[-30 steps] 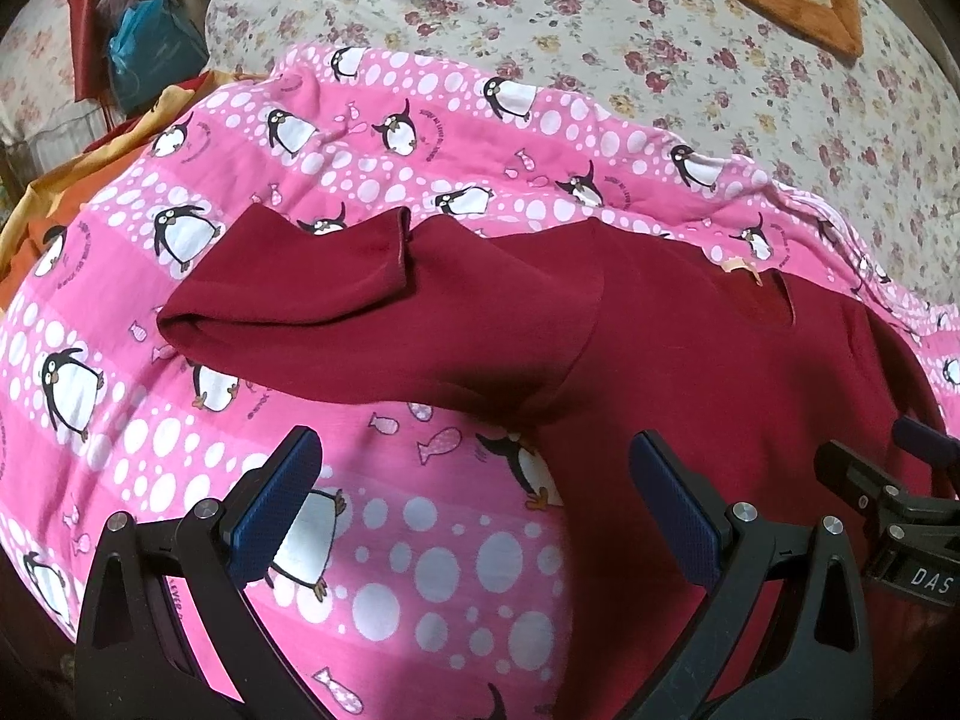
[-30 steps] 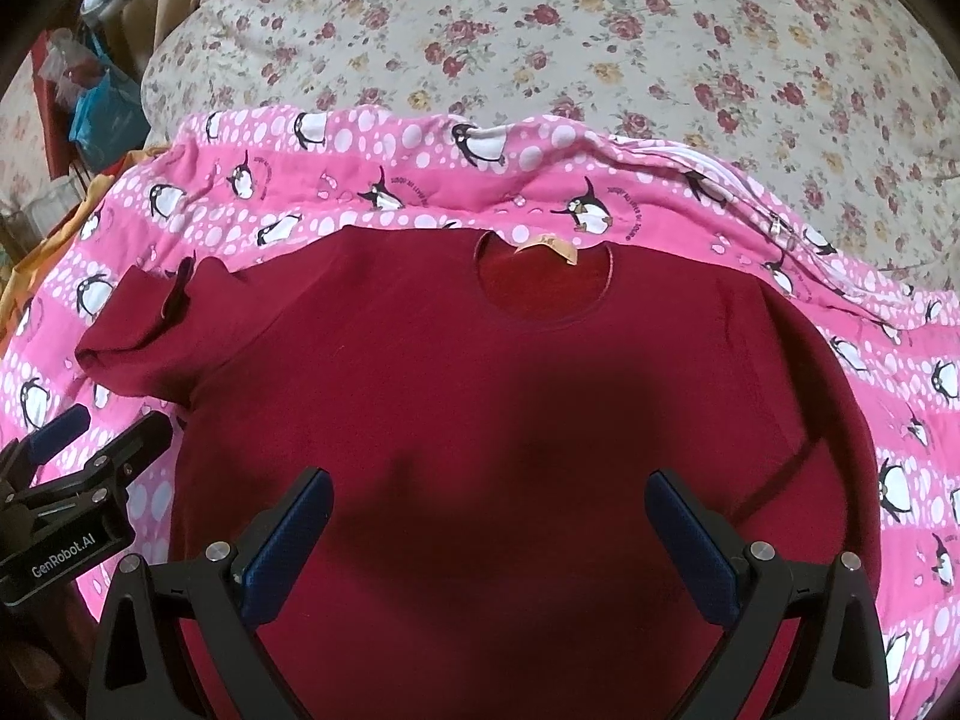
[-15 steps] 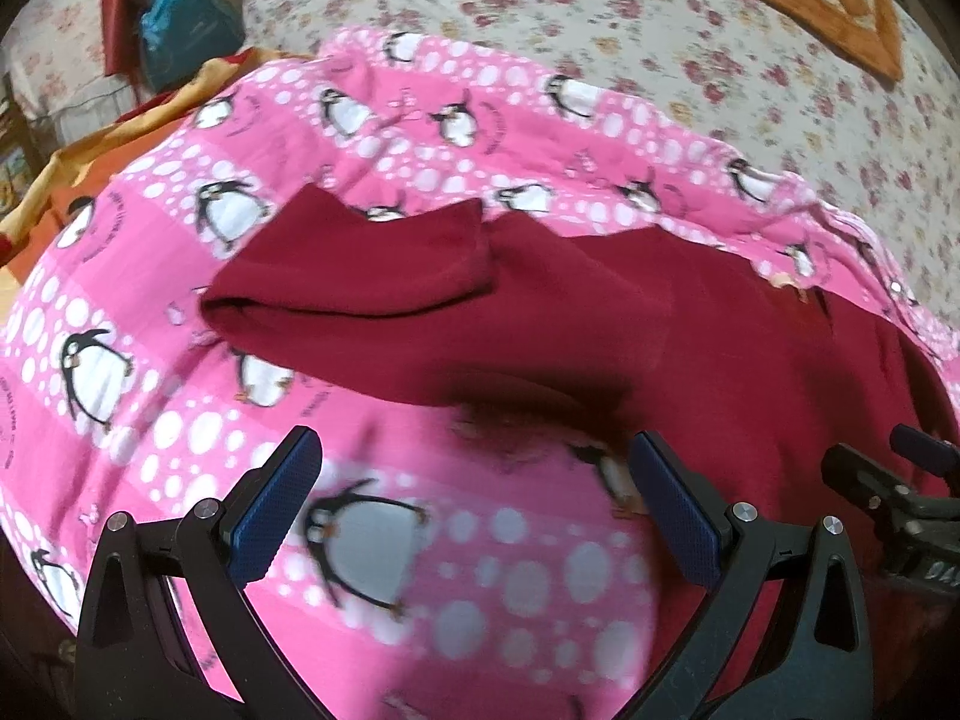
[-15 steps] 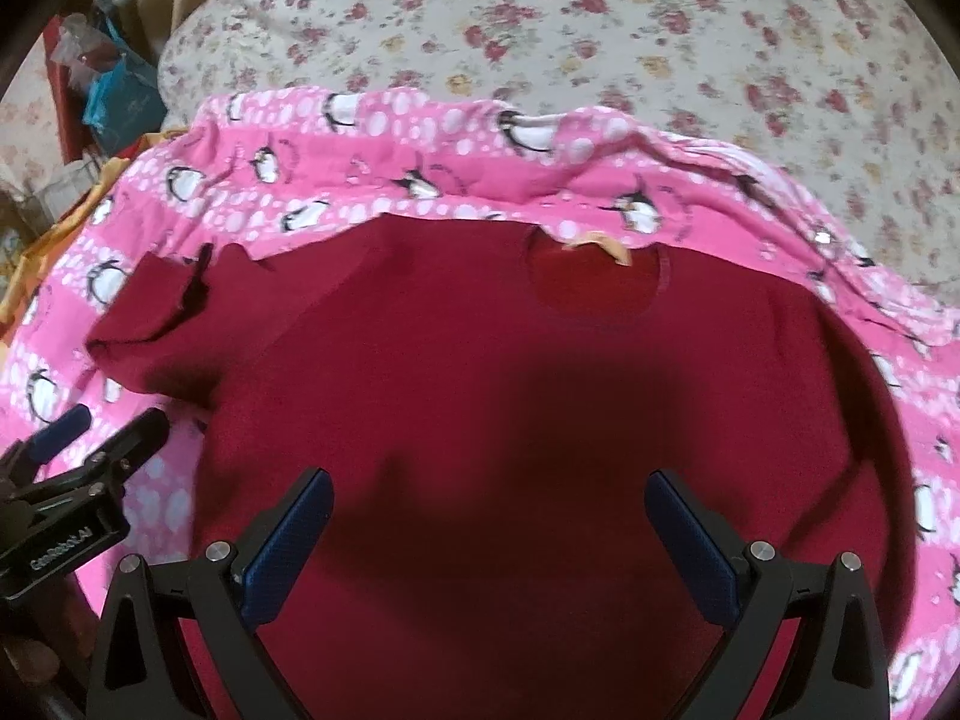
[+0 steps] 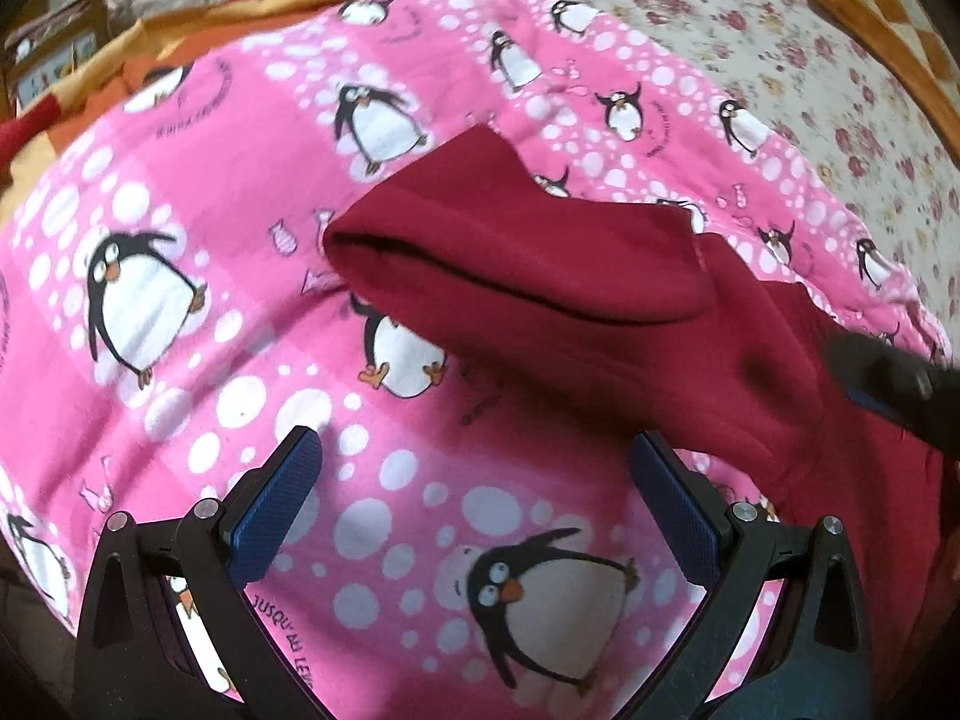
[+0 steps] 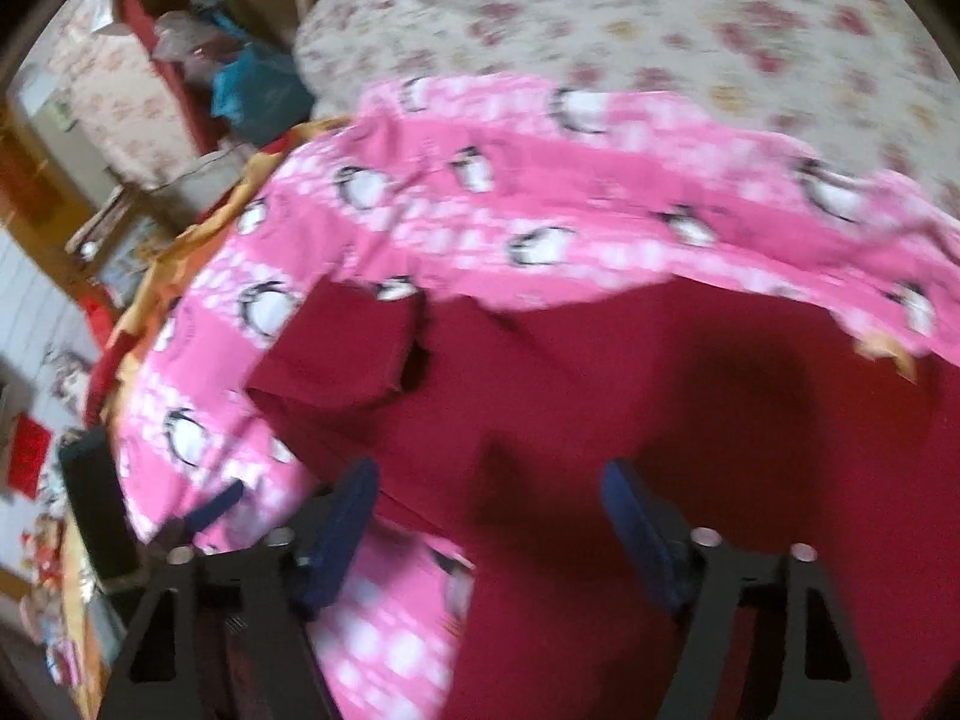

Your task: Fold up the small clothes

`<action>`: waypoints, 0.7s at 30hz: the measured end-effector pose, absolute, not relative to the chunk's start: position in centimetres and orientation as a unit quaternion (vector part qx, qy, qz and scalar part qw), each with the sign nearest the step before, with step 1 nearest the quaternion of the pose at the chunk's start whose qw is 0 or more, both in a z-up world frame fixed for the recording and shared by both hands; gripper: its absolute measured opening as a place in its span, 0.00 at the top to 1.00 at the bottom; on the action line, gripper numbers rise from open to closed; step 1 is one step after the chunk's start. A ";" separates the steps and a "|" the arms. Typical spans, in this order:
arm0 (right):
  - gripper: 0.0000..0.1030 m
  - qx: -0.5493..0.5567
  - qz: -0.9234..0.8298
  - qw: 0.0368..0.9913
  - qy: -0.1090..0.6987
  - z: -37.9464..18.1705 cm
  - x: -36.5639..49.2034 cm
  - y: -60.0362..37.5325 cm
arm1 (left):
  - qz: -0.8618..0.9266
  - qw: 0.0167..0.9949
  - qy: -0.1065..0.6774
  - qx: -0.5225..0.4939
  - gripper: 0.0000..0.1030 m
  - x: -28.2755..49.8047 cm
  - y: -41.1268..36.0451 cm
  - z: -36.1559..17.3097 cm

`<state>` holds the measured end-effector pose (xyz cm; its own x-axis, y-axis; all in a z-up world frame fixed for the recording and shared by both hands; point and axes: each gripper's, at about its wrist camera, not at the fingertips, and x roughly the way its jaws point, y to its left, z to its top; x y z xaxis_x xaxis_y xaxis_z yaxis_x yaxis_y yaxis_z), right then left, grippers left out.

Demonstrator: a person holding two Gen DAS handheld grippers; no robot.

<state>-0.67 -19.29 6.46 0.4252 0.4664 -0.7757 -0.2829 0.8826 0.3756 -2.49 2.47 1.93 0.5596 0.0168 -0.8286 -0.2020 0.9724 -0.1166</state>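
Observation:
A dark red sweater [image 6: 690,420] lies flat on a pink penguin blanket [image 5: 210,252]. Its left sleeve [image 5: 510,258] is folded back and sticks out over the blanket; it also shows in the right wrist view [image 6: 342,348]. My left gripper [image 5: 474,492] is open and empty, above the blanket just in front of the sleeve. My right gripper [image 6: 486,516] is open and empty, over the sweater's lower left part near the armpit. It shows blurred at the right edge of the left wrist view [image 5: 888,378]. The right wrist view is motion-blurred.
The pink blanket [image 6: 540,192] lies on a bed with a floral cover [image 5: 780,48]. An orange quilt [image 5: 888,6] is at the far right corner. Orange-yellow cloth [image 5: 180,42] hangs at the bed's left edge. Bags and clutter [image 6: 252,84] stand left of the bed.
Both grippers have swung left. The left one now looks at the folded sleeve and bare blanket. The right one has moved from the sweater's middle toward its left side. Both stay open.

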 end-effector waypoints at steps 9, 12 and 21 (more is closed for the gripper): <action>0.38 0.107 0.268 0.804 0.521 3.4 5.3 -12.2 | 0.063 0.878 0.466 -0.095 0.01 -2.3 2.4 1.2; 0.43 0.109 0.260 0.804 0.524 2.4 6.4 -11.6 | 0.064 0.880 0.463 -0.086 0.01 -2.3 2.2 1.1; 0.96 0.104 0.239 0.838 0.479 5.4 5.1 -14.0 | 0.069 0.883 0.456 -0.086 0.01 -2.2 2.2 1.3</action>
<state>5.14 -13.95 5.41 0.4276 0.5003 -0.7528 -0.3009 0.8641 0.4034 -2.22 2.16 1.27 0.5751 0.0434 -0.8169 -0.2001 0.9757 -0.0891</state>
